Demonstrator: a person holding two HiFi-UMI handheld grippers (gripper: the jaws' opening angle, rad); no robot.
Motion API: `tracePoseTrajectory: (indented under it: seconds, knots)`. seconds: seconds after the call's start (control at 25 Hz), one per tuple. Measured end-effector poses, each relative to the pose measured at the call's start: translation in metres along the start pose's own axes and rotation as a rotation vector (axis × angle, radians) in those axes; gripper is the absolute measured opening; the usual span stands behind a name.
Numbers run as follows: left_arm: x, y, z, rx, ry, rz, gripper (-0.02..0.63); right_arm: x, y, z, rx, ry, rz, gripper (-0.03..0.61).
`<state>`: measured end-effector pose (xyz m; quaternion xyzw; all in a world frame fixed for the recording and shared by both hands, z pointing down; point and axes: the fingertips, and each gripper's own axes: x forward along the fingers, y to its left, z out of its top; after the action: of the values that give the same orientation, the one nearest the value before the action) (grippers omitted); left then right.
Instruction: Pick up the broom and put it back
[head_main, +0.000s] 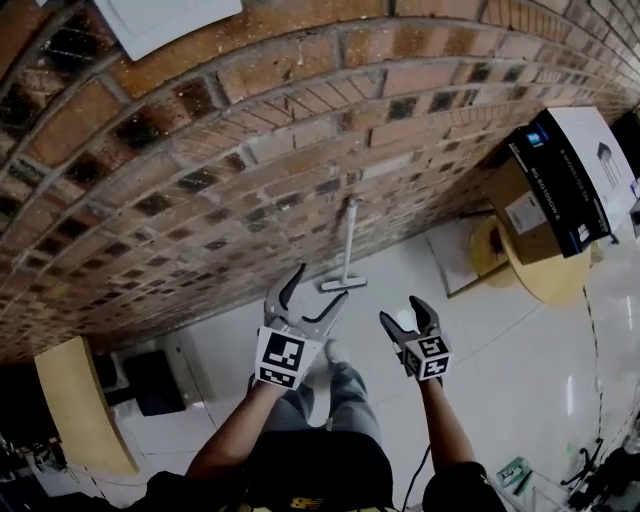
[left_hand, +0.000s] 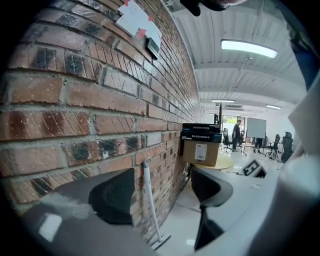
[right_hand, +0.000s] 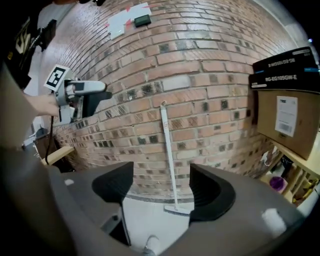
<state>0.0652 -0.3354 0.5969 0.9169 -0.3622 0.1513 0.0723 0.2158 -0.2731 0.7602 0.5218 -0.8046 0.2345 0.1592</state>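
White and slim, the broom (head_main: 348, 245) leans upright against the brick wall (head_main: 230, 150), its head on the tiled floor (head_main: 500, 350). The left gripper (head_main: 316, 293) and right gripper (head_main: 403, 314) hang short of it, jaws spread and empty. A glancing touch on the handle could slide it along the bricks and topple it, and a one-sided pinch might let it twist free.

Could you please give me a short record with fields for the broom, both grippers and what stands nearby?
broom: upright, leaning on the brick wall, head on the floor, nothing holding it
left gripper: open, empty, short of the broom
right gripper: open, empty, short of the broom
nearby: cardboard box on a round table, right of the broom
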Motion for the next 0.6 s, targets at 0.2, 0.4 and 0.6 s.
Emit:
tracePoseTrajectory:
  seconds: [0.2,0.4,0.6]
  knots:
    - [-0.032,0.016,0.000,0.000,-0.002,0.093,0.357,0.075,-0.003,0.036,-0.032,0.002,0.075,0.342]
    - [-0.050,0.047,-0.009,-0.057,0.010,0.186,0.357,0.141,-0.015,0.071,0.070,-0.027,0.072,0.315]
    - [-0.065,0.067,-0.010,-0.096,0.011,0.254,0.356,0.199,-0.020,0.093,-0.060,0.050,0.055,0.278]
